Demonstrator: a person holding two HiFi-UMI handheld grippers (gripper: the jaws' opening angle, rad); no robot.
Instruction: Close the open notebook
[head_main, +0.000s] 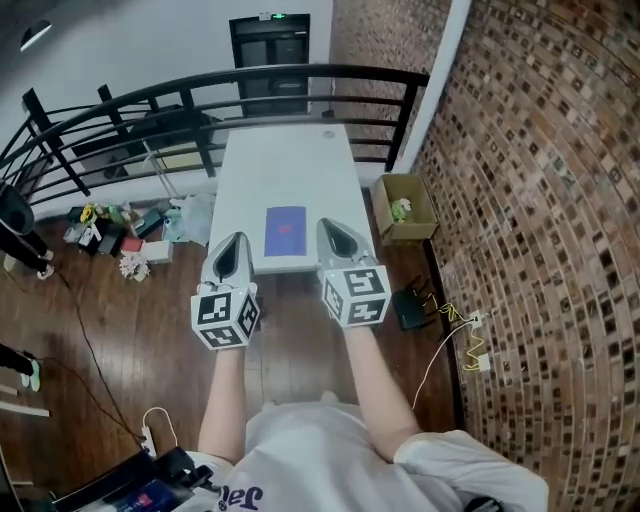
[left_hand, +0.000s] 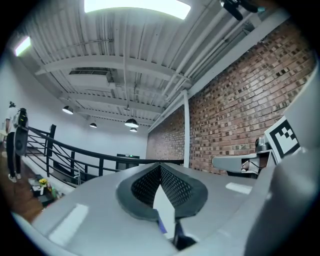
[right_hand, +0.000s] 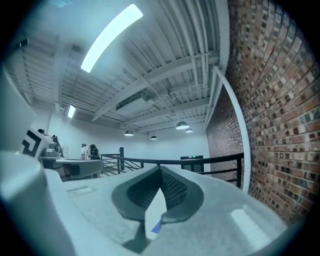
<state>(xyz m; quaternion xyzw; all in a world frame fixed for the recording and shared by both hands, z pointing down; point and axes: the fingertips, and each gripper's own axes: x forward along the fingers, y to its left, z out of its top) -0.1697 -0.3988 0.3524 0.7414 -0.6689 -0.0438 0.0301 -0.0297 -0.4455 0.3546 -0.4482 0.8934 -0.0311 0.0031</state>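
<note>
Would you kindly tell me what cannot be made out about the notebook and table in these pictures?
Blue-purple notebook on the white table, head view: too small to tell open from closed.
Same notebook, both gripper views: shut jaws hide all but a blue sliver.
Table's near corners, head view: covered by the left gripper and right gripper.

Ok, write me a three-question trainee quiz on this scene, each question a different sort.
1. True or false: the left gripper is clamped on the purple rectangular notebook.
2. Where does the notebook lie? A: on the long white table; B: inside a cardboard box; C: on the wooden floor.
3. Fill in: the right gripper has its jaws ___ (apart or together).
Key: 1 false; 2 A; 3 together.
</note>
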